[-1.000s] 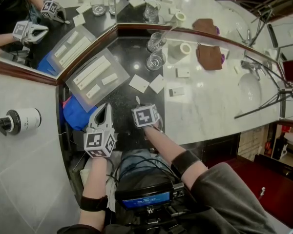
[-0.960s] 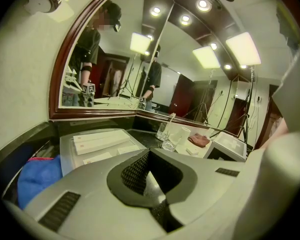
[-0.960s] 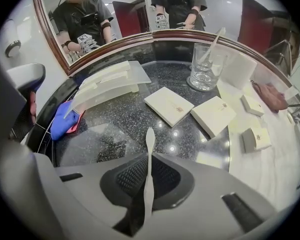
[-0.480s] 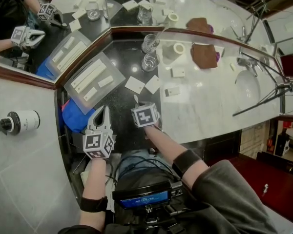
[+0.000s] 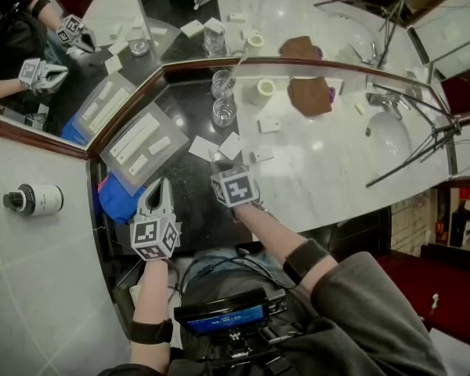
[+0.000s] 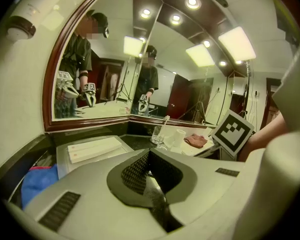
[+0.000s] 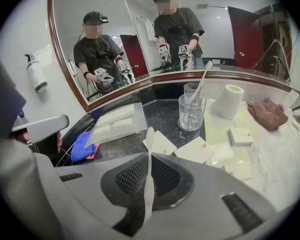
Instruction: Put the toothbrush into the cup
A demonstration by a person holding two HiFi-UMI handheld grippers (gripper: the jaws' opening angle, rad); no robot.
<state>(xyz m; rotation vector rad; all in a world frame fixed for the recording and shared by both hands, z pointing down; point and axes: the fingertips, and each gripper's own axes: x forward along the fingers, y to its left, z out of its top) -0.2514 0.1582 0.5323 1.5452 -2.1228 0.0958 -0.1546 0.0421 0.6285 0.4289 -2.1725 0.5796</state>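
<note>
Left gripper (image 5: 160,186): jaws pressed together, nothing between them; left of the cup (image 5: 223,112) and nearer the person.
Right gripper (image 7: 150,159): almost closed, pinching the toothbrush (image 7: 149,136) by its handle.
Toothbrush: head pointing up, above the dark counter (image 5: 184,175), short of the cup.

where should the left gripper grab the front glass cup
Probably its lower side wall, coming in level from the near left: the front glass cup stands upright, its mouth should stay free, another glass sits behind and a paper roll to its right.
</note>
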